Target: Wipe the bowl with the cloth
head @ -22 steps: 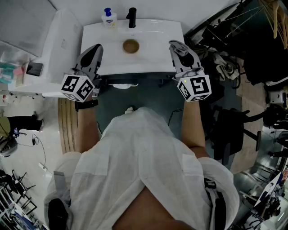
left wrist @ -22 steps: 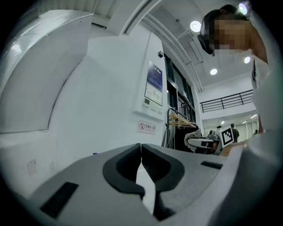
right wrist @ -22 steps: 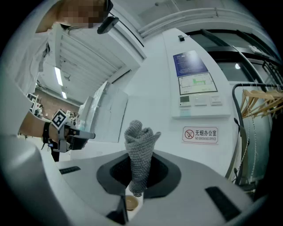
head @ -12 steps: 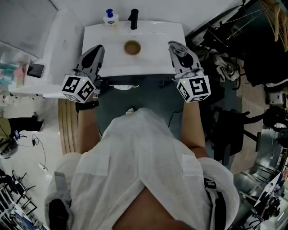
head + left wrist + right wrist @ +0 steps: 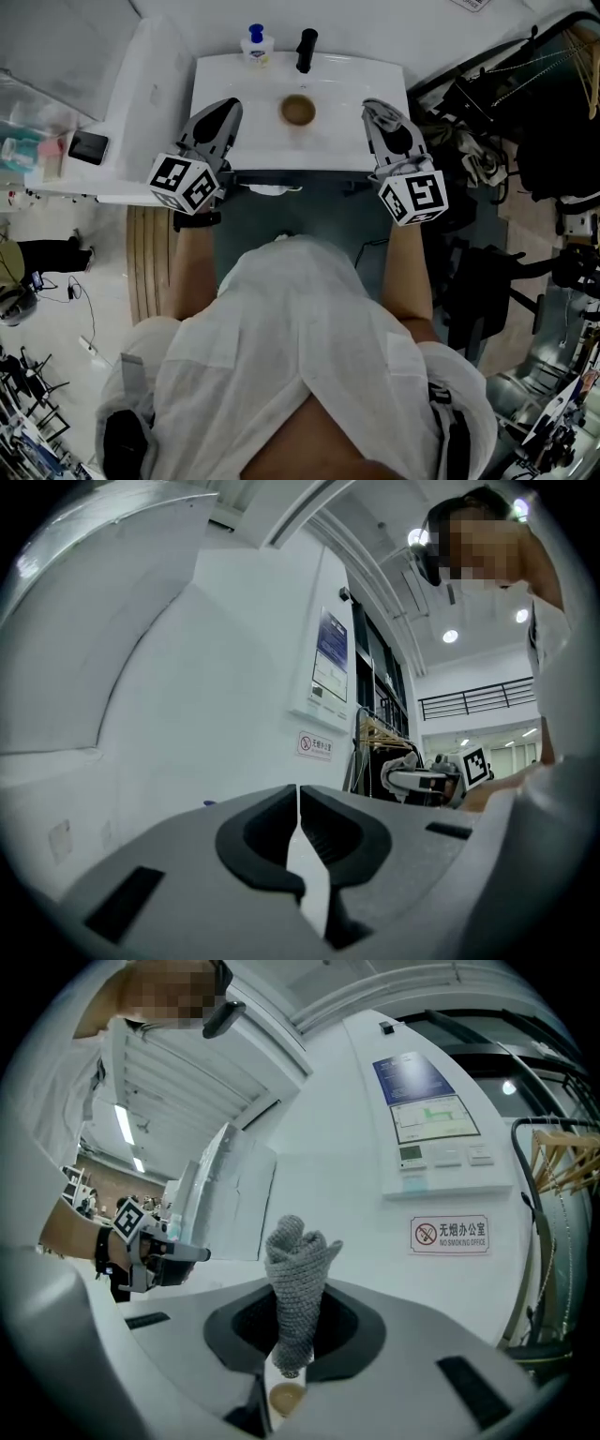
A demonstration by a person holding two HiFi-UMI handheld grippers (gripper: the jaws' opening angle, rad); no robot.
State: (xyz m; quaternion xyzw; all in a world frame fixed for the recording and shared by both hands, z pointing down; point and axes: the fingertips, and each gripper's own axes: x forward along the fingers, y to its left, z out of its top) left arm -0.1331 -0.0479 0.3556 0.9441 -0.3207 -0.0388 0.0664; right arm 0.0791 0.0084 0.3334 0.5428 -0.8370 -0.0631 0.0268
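Left gripper (image 5: pixel 228 104) unmoved, jaws closed; right gripper (image 5: pixel 374 106) unmoved, jaws gripping cloth (image 5: pixel 298 1279); bowl (image 5: pixel 297 110) in sink (image 5: pixel 339 131)

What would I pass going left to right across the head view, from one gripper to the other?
left gripper, shut and empty → bottle with a blue cap → bowl → right gripper, shut on the cloth

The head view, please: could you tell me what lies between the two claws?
In the head view, the brown bowl sits on the white sink between the left claw and the right claw, which grips the grey cloth.
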